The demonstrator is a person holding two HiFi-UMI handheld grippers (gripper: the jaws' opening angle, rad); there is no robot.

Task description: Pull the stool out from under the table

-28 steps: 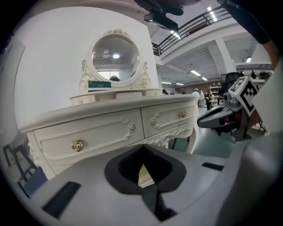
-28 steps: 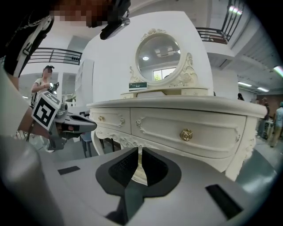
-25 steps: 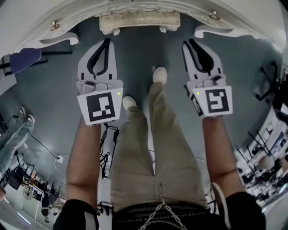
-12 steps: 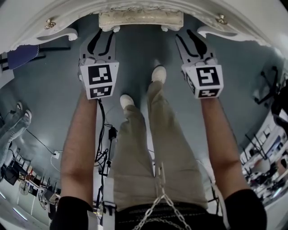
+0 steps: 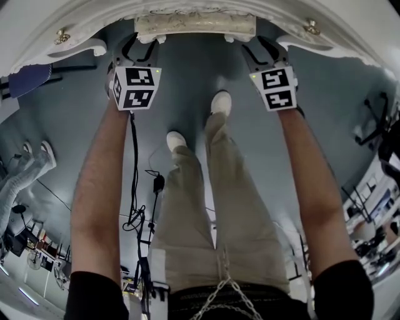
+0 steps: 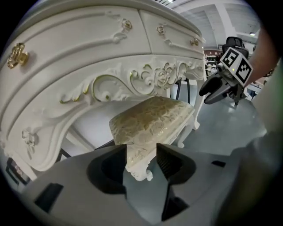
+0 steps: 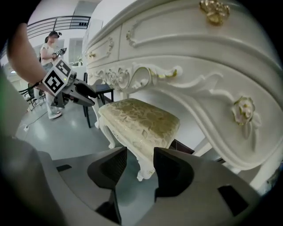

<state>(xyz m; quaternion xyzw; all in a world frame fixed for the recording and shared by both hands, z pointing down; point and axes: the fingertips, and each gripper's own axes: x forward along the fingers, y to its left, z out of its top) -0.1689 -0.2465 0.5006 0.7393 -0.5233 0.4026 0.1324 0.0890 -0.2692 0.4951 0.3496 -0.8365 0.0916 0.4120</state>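
Observation:
The stool (image 5: pixel 195 25), with a cream-gold patterned cushion and white carved legs, stands tucked under the ornate white table (image 5: pixel 81 19). My left gripper (image 5: pixel 139 51) reaches toward its left end and my right gripper (image 5: pixel 264 51) toward its right end. In the left gripper view the jaws (image 6: pixel 141 162) are opening, and the corner of the stool (image 6: pixel 152 121) and its leg show in the gap, untouched by the pads. In the right gripper view the jaws (image 7: pixel 140 165) are opening too, framing the other corner of the stool (image 7: pixel 139 121) without pressing on it.
The table's carved apron (image 6: pixel 88 53) and drawer fronts (image 7: pixel 199 57) hang low over the stool. The holder's legs and shoes (image 5: pixel 220 103) stand between the arms. Cables (image 5: pixel 134 187) lie on the grey floor. Office chairs (image 5: pixel 375 119) stand right; a person (image 7: pixel 51 53) stands far off.
Both grippers have moved forward and down to the stool's two ends. Their jaws, shut a second ago, now stand apart.

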